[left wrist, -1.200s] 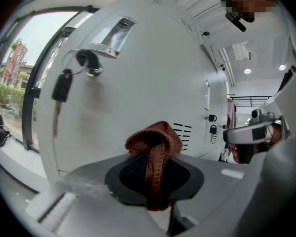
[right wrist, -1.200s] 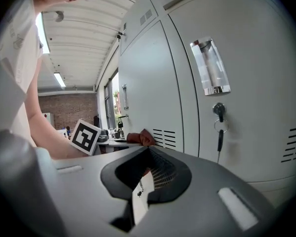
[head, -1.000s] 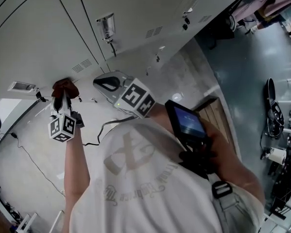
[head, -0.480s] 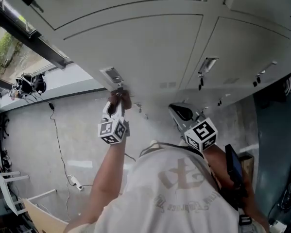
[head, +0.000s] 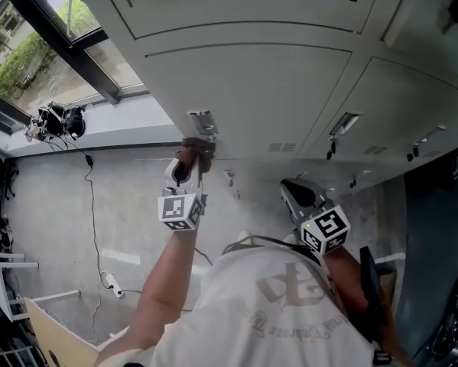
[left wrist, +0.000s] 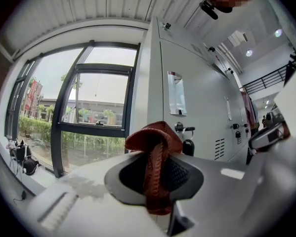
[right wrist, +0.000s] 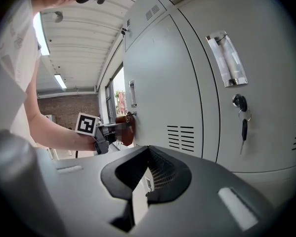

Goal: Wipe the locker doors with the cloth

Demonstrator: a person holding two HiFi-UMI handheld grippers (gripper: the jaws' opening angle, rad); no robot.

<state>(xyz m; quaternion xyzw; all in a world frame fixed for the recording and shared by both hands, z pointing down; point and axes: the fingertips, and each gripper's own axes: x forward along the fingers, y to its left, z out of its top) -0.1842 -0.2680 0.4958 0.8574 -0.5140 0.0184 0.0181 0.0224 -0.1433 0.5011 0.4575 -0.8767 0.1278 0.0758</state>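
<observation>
One door under the cloth right now, the rest of the row not yet touched by it. My left tongs point(head: 187, 165) are clamped on the rust-red cloth point(head: 194, 150), a folded wad pinched btw the pads. I've got it pressed to the locker doors point(head: 251, 75) at the end unit next to the window point(head: 53, 60), right by that door's lock and just under its card holder point(head: 202, 122). My right tongs point(head: 296, 195) hang lower, near the next door. Their tips are pressed together w/ nothing in them, and they're off the metal.

Progress is my guess only. No wet streaks, dust lines or change in sheen show on the grey paint, so I can't say how much is wiped. Cloth sits at one spot mid-door. I'd reckon most of the job is left: this panel, then the neighbours w/ vent slots point(right wrist: 180, 135) and the key point(right wrist: 243, 125) hanging in its lock, plus the doors above.

Writing: little to read. Card holders look blank or too glary. Marker cubes point(head: 181, 211) carry b/w square patterns, no words. Print on my shirt point(head: 290, 304) is too faint and warped to make out. No brand shows on the lockers.
</observation>
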